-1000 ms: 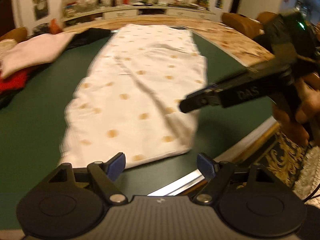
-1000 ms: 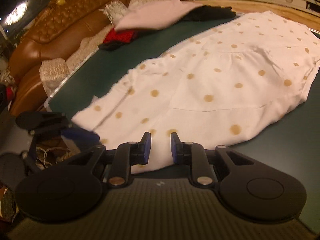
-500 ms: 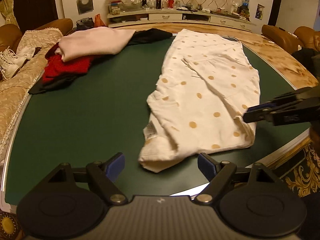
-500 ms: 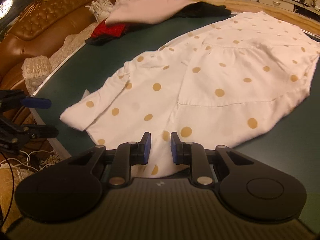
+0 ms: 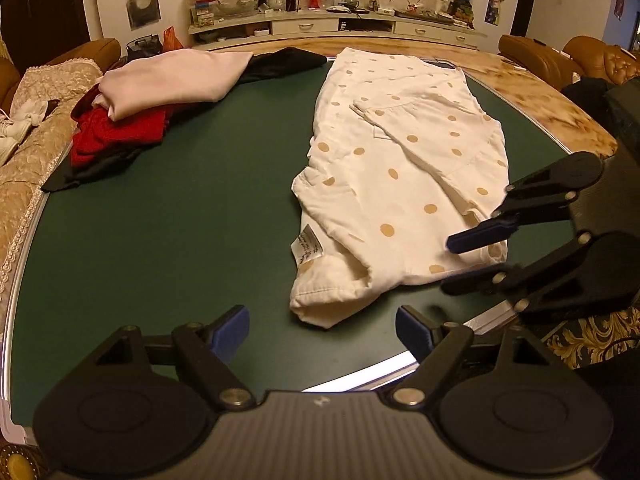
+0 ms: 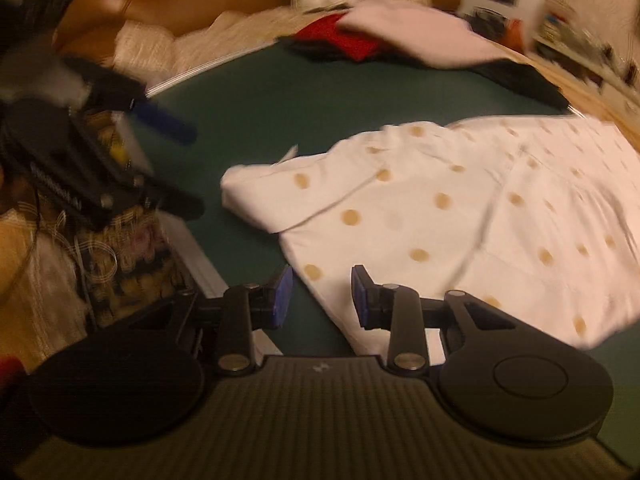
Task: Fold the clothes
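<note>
L gripper (image 5: 322,330) jaws wide, empty; dotted garment (image 5: 400,184) just ahead on green table (image 5: 160,240). R gripper (image 6: 321,294) jaws opening, nothing pinched, hem just beyond tips. Risk: near corner bunched, tag out; a single-layer grab would skew the fold.

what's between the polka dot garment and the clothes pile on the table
Nothing: bare green table separates the dotted garment from the clothes pile. The left wrist view shows it clearly.

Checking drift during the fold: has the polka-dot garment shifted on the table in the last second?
Cannot tell. Both cameras swung, so the polka-dot garment only shifts in frame. It still lies right of the red and pink pile on the green table.
</note>
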Tool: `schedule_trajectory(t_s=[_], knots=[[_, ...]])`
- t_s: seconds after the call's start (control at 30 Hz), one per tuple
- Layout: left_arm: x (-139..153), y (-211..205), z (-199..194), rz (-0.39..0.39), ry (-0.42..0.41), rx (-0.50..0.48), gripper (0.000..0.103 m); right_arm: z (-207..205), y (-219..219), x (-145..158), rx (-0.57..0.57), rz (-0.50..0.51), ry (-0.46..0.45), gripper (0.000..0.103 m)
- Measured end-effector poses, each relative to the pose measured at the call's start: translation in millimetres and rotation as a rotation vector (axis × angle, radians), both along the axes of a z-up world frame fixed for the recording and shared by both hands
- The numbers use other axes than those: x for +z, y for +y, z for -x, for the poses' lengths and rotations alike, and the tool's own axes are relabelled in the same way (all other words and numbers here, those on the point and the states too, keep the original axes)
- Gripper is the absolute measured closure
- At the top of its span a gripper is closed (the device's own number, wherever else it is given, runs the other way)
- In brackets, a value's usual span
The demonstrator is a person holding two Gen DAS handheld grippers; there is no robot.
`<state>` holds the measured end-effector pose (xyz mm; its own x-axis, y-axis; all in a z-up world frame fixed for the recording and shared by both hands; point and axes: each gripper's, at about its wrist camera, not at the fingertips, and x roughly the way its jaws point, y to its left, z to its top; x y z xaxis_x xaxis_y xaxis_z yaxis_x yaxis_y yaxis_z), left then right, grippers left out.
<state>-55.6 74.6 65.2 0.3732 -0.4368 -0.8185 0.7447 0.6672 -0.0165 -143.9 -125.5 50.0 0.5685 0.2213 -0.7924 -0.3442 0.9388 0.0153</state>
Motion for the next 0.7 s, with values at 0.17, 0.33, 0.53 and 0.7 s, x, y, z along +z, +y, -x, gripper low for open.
schedule_trajectory(t_s=[0.17,0.33,0.53,0.7], knots=[[-6.3,-2.4,-2.8,-0.005,0.009,-0.004,0.018,-5.0,8.7,-3.0,0.002,0.028,-0.013,0.065],[-3.6,-5.8,-1.9,0.018,0.005,-0.001,0.018,6.1,-26.9,3.7,-0.143,-0.034,-0.055,0.065],[3.0,-13.2,0.0,0.049,-0.011,0.011,0.017,10.9,-156.4,6.6,-0.610,-0.145,-0.089,0.065],[1.1,-22.1,2.6,0.051,-0.005,0.018,0.017,-5.1,-278.1,-1.5,-0.918,-0.321,-0.059,0.065]])
